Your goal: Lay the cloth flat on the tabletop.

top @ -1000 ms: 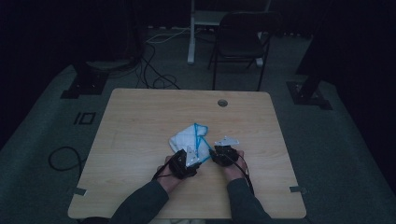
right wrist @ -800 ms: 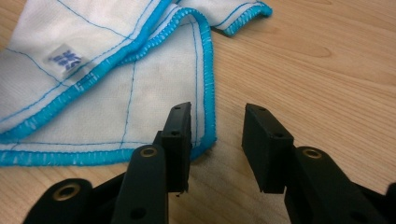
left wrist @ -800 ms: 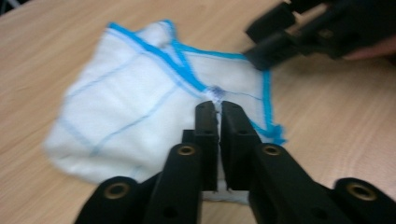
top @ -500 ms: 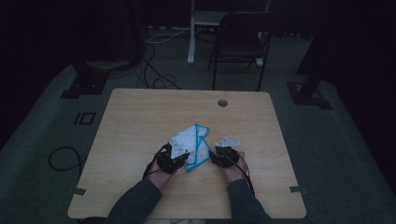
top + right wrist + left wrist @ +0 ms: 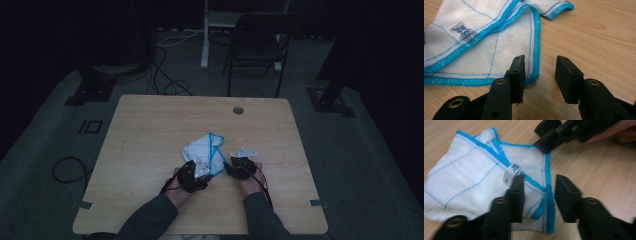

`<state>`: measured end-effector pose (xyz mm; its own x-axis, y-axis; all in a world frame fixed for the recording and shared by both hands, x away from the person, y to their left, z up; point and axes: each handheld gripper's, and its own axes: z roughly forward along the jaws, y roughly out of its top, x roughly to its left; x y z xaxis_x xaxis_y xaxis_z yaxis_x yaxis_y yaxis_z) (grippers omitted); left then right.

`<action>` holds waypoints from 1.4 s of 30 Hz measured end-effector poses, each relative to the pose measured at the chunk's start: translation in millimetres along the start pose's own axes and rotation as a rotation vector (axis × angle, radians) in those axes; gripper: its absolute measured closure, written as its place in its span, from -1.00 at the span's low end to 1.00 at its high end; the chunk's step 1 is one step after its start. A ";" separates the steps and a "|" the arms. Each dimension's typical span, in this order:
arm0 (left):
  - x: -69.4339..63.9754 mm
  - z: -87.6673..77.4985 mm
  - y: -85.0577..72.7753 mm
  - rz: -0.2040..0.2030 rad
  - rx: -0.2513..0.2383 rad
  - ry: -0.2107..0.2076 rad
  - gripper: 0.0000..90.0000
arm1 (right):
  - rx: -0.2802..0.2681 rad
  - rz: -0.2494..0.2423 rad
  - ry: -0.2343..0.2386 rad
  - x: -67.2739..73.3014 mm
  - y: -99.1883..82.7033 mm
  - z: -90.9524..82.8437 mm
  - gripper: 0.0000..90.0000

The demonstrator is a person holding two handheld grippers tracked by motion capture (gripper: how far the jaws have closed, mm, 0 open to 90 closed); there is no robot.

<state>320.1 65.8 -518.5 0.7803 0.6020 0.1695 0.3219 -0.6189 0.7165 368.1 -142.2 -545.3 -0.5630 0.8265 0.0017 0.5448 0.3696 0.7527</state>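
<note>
The high view is dim, and in it both claws read as dark lumps, so their jaws are hard to make out there. It does show a white cloth with blue edging (image 5: 204, 149) lying crumpled on the wooden table (image 5: 150, 130), toward the near edge and roughly midway across, with the left claw (image 5: 194, 175) at the cloth's near-left side and the right claw (image 5: 239, 167) just beside the cloth's right edge. The person's sleeves enter from the bottom and are cut off by the frame.

The left claw's view is slightly blurred. It shows the left claw (image 5: 539, 192) spread, its jaws straddling a blue-stitched hem near a cloth corner, one jaw over the fabric beside a small white label (image 5: 512, 172); whether the jaws touch the cloth cannot be told. The right claw (image 5: 549, 141) appears beyond, at the cloth's far corner, its upper part cut off.

The right claw's view is sharper: the right claw (image 5: 539, 72) is spread, one jaw over the cloth's corner hem, the other over bare table. The label (image 5: 460, 30) carries blue print too small to read.

Behind the table, a dark chair (image 5: 257, 47) and floor cables (image 5: 167, 75) are barely visible.
</note>
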 end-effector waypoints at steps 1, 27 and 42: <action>0.8 -0.6 -0.2 0.001 0.003 -0.005 0.71 | 0.000 -0.001 0.000 0.0 0.0 0.0 0.33; 86.4 -53.1 -21.4 -0.326 -0.154 0.173 0.99 | -0.022 -0.029 -0.043 -3.0 12.9 -5.9 0.41; 126.5 -52.8 -62.6 -0.434 -0.081 0.254 0.99 | -0.029 -0.035 -0.038 -1.5 24.5 -0.6 0.49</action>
<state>370.3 207.4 -506.2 0.4254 0.9050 -0.0036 0.5368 -0.2491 0.8061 381.9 -134.6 -526.5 -0.5570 0.8290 -0.0493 0.5065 0.3862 0.7709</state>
